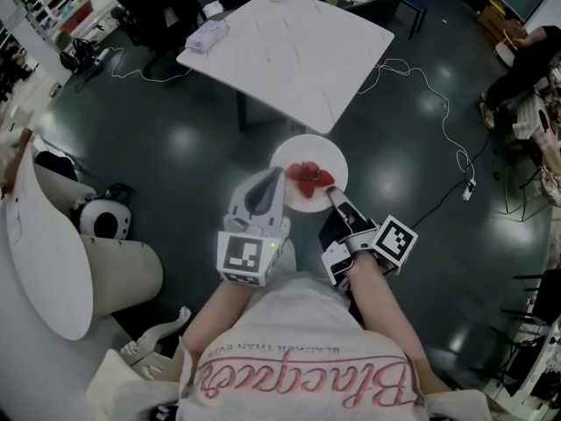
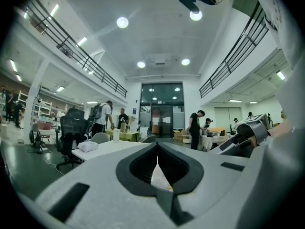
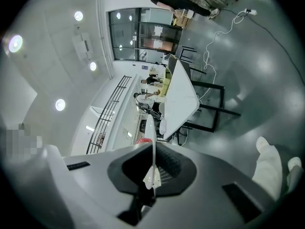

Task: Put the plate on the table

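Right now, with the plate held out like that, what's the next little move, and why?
Probably carry the plate forward until it is over the white table. The right gripper is clamped on its near rim, and the plate, with red food on it, hangs over the dark floor, just short of the table's near corner. Holding it level seems wise.
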{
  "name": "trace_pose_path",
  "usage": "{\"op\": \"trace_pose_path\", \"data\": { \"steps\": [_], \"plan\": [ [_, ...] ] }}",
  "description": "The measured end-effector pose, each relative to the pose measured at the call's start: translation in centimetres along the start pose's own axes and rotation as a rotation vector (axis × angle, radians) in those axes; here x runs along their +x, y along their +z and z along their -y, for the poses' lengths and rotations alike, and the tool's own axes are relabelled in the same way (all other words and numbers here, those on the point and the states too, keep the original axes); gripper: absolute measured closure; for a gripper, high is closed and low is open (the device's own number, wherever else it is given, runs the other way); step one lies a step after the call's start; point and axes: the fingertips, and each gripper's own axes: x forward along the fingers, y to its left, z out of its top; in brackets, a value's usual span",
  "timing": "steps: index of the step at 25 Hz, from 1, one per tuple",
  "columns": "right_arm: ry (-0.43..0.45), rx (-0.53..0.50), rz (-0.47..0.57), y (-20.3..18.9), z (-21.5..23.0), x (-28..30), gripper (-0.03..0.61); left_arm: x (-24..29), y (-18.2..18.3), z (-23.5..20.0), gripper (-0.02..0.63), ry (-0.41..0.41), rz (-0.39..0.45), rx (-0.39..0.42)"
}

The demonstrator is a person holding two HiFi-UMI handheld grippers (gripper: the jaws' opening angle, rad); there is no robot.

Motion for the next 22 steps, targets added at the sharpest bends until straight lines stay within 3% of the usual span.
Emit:
{"op": "trace_pose_path", "data": {
  "steps": [5,22],
  "plan": [
    [-0.009,0.003,0.024,3.0,-1.1,4.6,0.568,4.9,1.4,-3.1,0.609,-0.01,-0.001,-0.001],
    [-0.037,-0.008,0.101,9.1,-1.8,17.3,0.568,15.8,0.7,-12.9,0.609,-0.036,-0.024,-0.005]
  ]
}}
